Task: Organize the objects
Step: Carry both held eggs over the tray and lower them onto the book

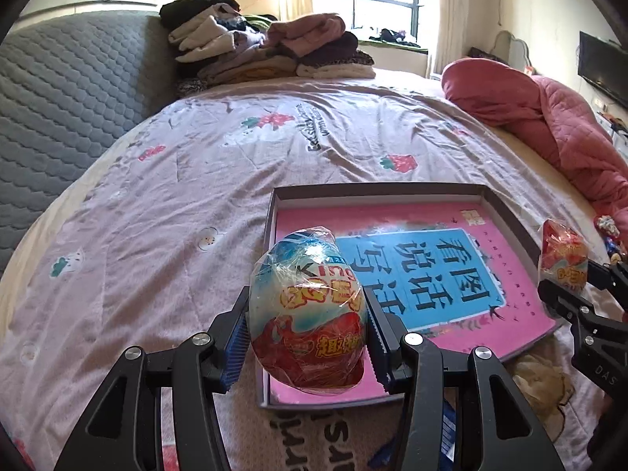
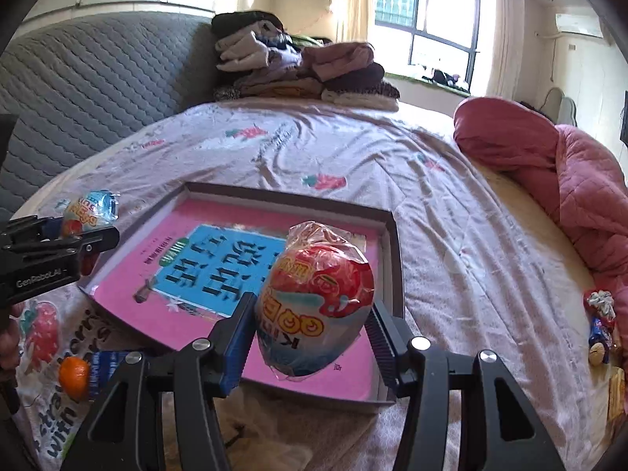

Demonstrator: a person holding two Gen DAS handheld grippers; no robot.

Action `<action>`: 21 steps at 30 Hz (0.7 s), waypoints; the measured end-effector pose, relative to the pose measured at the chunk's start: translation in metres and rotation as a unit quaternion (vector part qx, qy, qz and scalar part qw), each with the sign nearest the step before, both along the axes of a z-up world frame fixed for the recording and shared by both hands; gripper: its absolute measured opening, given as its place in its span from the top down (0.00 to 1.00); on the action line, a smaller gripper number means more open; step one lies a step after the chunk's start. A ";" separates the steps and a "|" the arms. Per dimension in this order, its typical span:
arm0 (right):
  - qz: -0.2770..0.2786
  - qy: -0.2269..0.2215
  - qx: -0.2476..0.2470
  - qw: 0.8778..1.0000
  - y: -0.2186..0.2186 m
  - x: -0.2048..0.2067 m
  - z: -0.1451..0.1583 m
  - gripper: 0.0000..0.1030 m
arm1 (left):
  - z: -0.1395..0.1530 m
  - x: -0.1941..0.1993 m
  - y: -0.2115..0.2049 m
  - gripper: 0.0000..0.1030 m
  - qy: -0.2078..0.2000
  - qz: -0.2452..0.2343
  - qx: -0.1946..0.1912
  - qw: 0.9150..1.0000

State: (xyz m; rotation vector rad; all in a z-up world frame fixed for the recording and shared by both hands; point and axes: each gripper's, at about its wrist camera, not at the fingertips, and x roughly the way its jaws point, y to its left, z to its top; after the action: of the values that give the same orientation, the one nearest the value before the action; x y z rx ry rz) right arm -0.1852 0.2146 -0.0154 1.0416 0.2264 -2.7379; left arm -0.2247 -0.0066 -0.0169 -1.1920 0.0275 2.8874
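Left tongs (image 1: 308, 316): pinching a blue-topped wrapped egg (image 1: 308, 310) at its widest part, held over the near left corner of the tray (image 1: 506, 206).
Right tongs (image 2: 310, 314): pinching a red-topped wrapped egg (image 2: 314, 298) over the tray's near right side.
Handling: likely light, hollow, crushable; crinkly film looks slippery, so grip gently at the middle.
Tray: lies on the bed (image 1: 157, 196), holding a pink book (image 1: 431, 274).

Both wrist views look low across the bed (image 1: 196, 180) toward the window (image 2: 428, 19). They share the shallow box (image 1: 506, 212), close below each.

Book (image 1: 412, 274) in tray (image 1: 376, 192) on bed (image 1: 196, 180), clothes pile (image 1: 267, 51) behind
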 end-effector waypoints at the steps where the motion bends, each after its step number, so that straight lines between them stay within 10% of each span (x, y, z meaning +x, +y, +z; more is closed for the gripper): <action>1: 0.000 -0.002 0.002 1.000 0.000 -0.002 -0.002 0.47 | -0.003 -0.003 0.001 0.48 -0.005 -0.003 -0.002 1.000; 21: -0.002 -0.058 0.009 0.998 -0.002 -0.029 -0.034 0.46 | -0.045 -0.026 0.009 0.47 -0.052 -0.021 -0.023 0.998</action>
State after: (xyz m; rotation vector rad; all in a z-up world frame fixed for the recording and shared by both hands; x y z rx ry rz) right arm -0.2144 0.2121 -0.0498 1.2016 0.2306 -2.6716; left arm -0.2503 0.0027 -0.0620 -1.3324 0.1162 2.7995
